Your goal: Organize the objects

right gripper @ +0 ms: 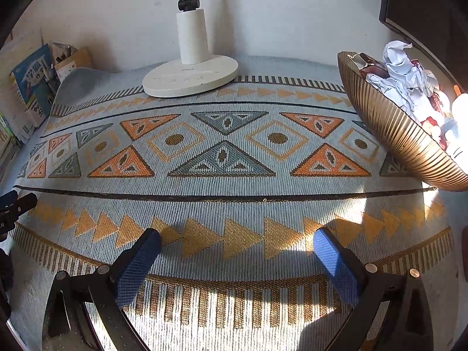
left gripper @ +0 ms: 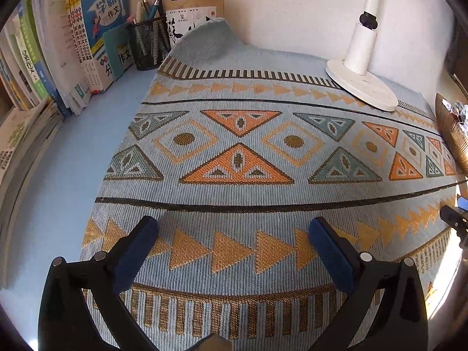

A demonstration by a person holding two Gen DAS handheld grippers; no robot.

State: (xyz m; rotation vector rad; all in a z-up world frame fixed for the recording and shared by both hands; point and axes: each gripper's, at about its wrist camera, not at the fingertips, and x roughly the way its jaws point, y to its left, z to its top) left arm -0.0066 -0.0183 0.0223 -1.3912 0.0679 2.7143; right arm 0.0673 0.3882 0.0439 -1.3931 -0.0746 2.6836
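Both grippers hover over the pale blue woven mat with orange triangles (left gripper: 239,152), jaws spread wide and holding nothing: the left gripper (left gripper: 234,228) at the bottom of its frame, the right gripper (right gripper: 237,239) likewise. The likeliest things to tidy sit at the right edge of the right view: crumpled white paper (right gripper: 400,73) in a ribbed golden bowl (right gripper: 389,125). The paper looks light and soft; pinch a protruding fold. The bowl seems stiff and possibly slippery; grip its rim. The white lamp base (right gripper: 190,76) stands in the upper centre.
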